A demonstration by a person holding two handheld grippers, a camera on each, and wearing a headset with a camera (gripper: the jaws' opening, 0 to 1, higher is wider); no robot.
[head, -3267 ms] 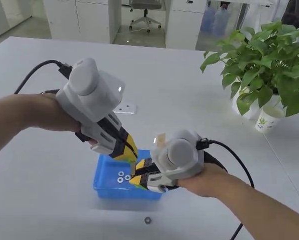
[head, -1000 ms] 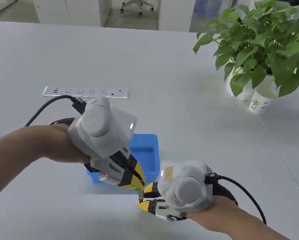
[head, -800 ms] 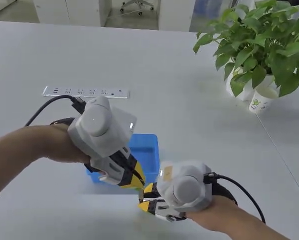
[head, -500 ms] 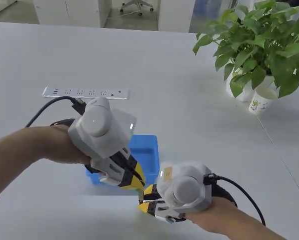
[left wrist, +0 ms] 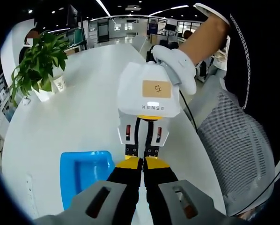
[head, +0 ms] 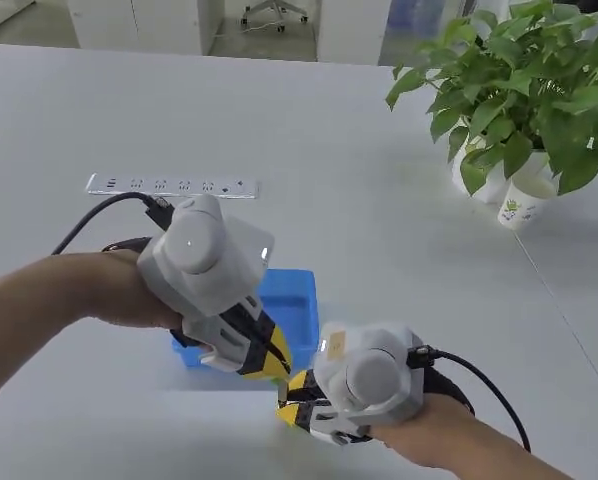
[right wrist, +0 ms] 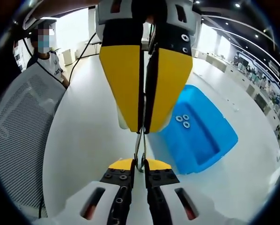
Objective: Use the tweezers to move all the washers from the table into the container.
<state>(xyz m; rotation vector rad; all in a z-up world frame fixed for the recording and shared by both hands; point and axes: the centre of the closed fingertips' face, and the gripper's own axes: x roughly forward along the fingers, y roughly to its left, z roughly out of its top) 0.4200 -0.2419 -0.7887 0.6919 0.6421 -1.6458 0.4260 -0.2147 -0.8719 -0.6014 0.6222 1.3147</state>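
Left hand (head: pixel 119 285) reached in from the left edge of the head view, its forearm level and the tool pitched down and to the right. Left tongs (head: pixel 271 362) were closed on the tweezers (right wrist: pixel 141 140), whose thin metal legs ran out from between the yellow pads. Right hand (head: pixel 424 415) came in from the lower right, with its tool pointing left. Right tongs (right wrist: pixel 140 165) met the left pair tip to tip and were closed to a narrow slit about the free end of the tweezers. Both sets of tips hung over the white table (head: pixel 379 220), just beside the near edge of the blue container (head: pixel 291 305). Three washers (right wrist: pixel 183 121) lay together on the container floor
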